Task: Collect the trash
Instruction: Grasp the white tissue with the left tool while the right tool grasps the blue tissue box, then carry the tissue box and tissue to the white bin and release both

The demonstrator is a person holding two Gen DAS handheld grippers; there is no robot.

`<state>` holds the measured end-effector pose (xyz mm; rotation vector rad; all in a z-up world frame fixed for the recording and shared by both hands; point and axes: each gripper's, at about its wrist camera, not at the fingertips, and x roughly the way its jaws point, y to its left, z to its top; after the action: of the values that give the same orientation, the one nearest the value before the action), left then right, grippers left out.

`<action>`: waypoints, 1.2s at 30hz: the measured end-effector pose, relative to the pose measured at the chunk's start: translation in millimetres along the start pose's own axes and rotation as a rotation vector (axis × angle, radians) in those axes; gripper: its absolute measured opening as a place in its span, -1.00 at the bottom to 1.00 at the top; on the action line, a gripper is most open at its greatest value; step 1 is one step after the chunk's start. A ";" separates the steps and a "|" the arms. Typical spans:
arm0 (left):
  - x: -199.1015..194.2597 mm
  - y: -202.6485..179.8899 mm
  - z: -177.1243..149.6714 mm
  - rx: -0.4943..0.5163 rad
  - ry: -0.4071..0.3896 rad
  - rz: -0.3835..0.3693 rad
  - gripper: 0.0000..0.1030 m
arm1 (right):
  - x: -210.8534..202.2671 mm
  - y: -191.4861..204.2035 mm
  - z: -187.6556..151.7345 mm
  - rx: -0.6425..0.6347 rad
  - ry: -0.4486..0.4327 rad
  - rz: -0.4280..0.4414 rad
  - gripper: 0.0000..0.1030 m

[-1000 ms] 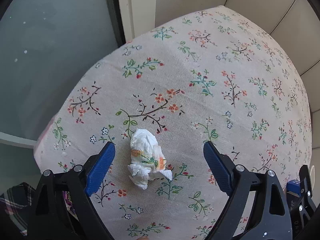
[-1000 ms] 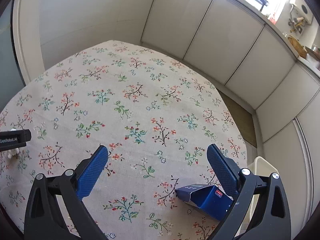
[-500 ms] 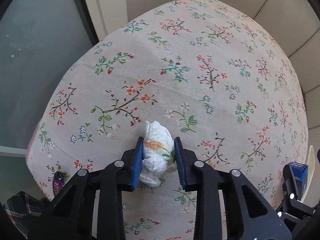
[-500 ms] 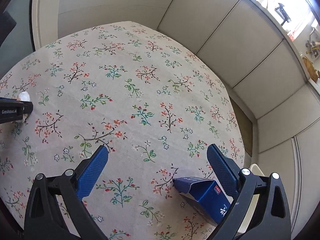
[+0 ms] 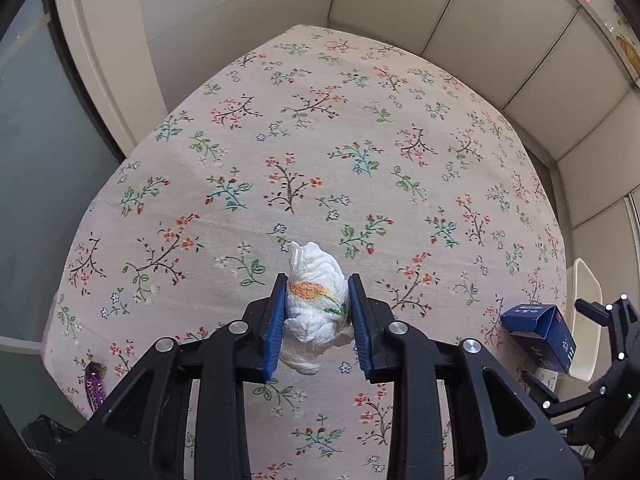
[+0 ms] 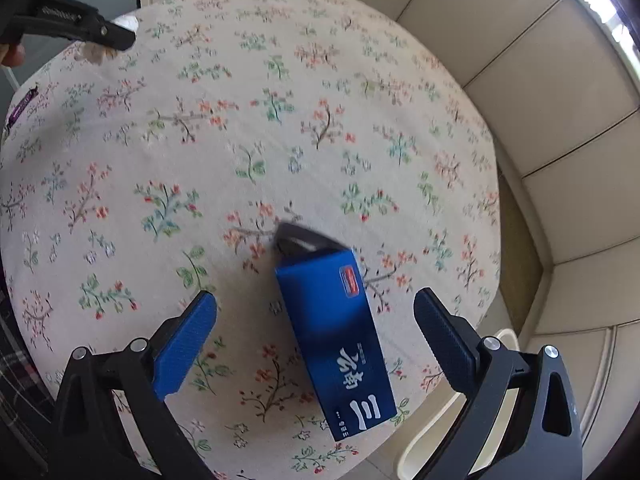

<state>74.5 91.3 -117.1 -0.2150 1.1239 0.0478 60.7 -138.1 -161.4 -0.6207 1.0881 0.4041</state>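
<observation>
My left gripper (image 5: 317, 322) is shut on a crumpled white tissue (image 5: 316, 300) with an orange and green print, held just above the floral tablecloth (image 5: 320, 160). My right gripper (image 6: 316, 338) is open over a blue carton (image 6: 334, 340) with an open flap that lies on the cloth between its jaws, not touching them. The carton also shows at the right edge of the left wrist view (image 5: 540, 334). The left gripper (image 6: 76, 26) with the tissue (image 6: 124, 22) shows far left in the right wrist view.
A purple wrapper (image 5: 94, 386) lies at the table's near left edge; it also shows in the right wrist view (image 6: 22, 106). A cream bin rim (image 5: 586, 300) stands beside the table on the right. Beige wall panels (image 5: 500, 20) surround the table.
My left gripper closed on the tissue and lifted it while swinging right. My right gripper moved over the blue carton, which now lies between its open jaws.
</observation>
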 end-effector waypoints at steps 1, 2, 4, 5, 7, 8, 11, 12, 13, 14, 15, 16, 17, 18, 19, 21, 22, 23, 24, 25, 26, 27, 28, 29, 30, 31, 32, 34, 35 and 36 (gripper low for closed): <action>0.0 -3.6 0.2 0.008 0.002 -0.005 -0.44 | 8.1 -5.4 -4.5 0.014 0.020 0.039 0.63; 1.1 -7.4 1.3 0.014 0.004 -0.010 -0.44 | 15.9 -8.4 -6.6 0.033 0.046 0.077 0.28; 3.2 -14.5 1.5 0.028 0.010 -0.018 -0.44 | 28.2 -12.7 -7.9 0.067 0.088 0.145 -0.12; 4.3 -17.3 1.4 0.033 0.014 -0.021 -0.44 | 32.0 -13.2 -8.0 0.077 0.100 0.158 -0.17; 4.5 -22.5 1.3 0.037 0.015 -0.028 -0.44 | 31.9 -11.2 -5.8 0.087 0.090 0.149 -0.20; 4.0 -24.9 1.8 0.039 0.012 -0.031 -0.44 | 29.0 -11.1 -4.2 0.101 0.077 0.148 -0.21; -1.9 -35.3 3.3 0.051 -0.011 -0.043 -0.44 | 13.3 -16.0 0.8 0.159 0.015 0.138 -0.22; -4.5 -40.3 3.8 0.060 -0.022 -0.047 -0.44 | 4.8 -18.2 1.8 0.181 -0.015 0.125 -0.22; -6.6 -45.2 4.5 0.068 -0.032 -0.051 -0.44 | -3.1 -20.3 2.7 0.200 -0.040 0.118 -0.22; -8.9 -49.8 5.3 0.075 -0.040 -0.058 -0.44 | -11.9 -23.2 3.1 0.225 -0.071 0.110 -0.22; -11.5 -55.7 5.8 0.082 -0.050 -0.067 -0.44 | -18.7 -26.2 3.2 0.247 -0.095 0.100 -0.22; -13.1 -60.8 6.5 0.087 -0.057 -0.074 -0.44 | -27.5 -30.2 2.2 0.275 -0.126 0.089 -0.22; -15.4 -66.9 6.9 0.094 -0.066 -0.081 -0.44 | -35.6 -34.5 0.7 0.306 -0.154 0.076 -0.22; -18.3 -74.7 7.8 0.105 -0.077 -0.090 -0.44 | -42.1 -40.7 1.3 0.331 -0.174 0.063 -0.22; -21.2 -81.3 8.6 0.114 -0.089 -0.095 -0.44 | -51.3 -46.1 -3.2 0.365 -0.201 0.048 -0.22; -28.6 -95.0 10.1 0.135 -0.121 -0.104 -0.44 | -64.0 -57.1 -6.9 0.420 -0.251 0.024 -0.22; -31.9 -101.4 10.9 0.146 -0.136 -0.109 -0.44 | -71.8 -62.6 -11.4 0.450 -0.277 0.002 -0.21; -35.2 -108.3 11.4 0.157 -0.150 -0.116 -0.44 | -78.2 -68.8 -15.6 0.474 -0.297 -0.016 -0.21; -38.8 -116.2 11.4 0.168 -0.165 -0.124 -0.44 | -84.8 -73.1 -20.6 0.499 -0.315 -0.033 -0.21; -41.7 -123.5 11.6 0.177 -0.178 -0.133 -0.44 | -90.1 -81.6 -26.6 0.528 -0.334 -0.058 -0.21; -44.4 -130.9 11.4 0.187 -0.191 -0.142 -0.44 | -93.7 -85.9 -30.9 0.548 -0.344 -0.078 -0.21; -46.8 -137.0 11.0 0.196 -0.201 -0.149 -0.44 | -96.1 -92.6 -36.7 0.572 -0.353 -0.095 -0.21; -49.0 -144.2 10.4 0.206 -0.212 -0.158 -0.44 | -98.9 -98.6 -42.8 0.599 -0.361 -0.112 -0.21; -50.8 -150.2 9.7 0.214 -0.220 -0.166 -0.44 | -101.1 -104.1 -48.9 0.622 -0.365 -0.129 -0.21; -52.5 -157.4 8.7 0.223 -0.228 -0.175 -0.44 | -101.0 -109.7 -54.8 0.641 -0.367 -0.145 -0.21; -54.1 -165.3 7.4 0.233 -0.234 -0.185 -0.44 | -103.1 -113.9 -61.7 0.664 -0.368 -0.162 -0.21; -55.0 -172.1 6.1 0.242 -0.240 -0.193 -0.44 | -104.4 -118.1 -67.3 0.683 -0.368 -0.175 -0.21; -56.9 -184.6 3.1 0.263 -0.249 -0.206 -0.44 | -107.8 -127.1 -80.1 0.727 -0.372 -0.212 -0.21; -57.3 -190.3 1.5 0.273 -0.252 -0.212 -0.44 | -109.4 -130.3 -84.9 0.746 -0.374 -0.223 -0.21; -57.4 -197.0 -0.3 0.283 -0.253 -0.221 -0.44 | -110.8 -135.0 -91.2 0.769 -0.377 -0.237 -0.21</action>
<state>78.1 -97.4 -36.7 -0.0759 0.8379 -0.2723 30.8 -300.6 -54.2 0.0211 0.7139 -0.1157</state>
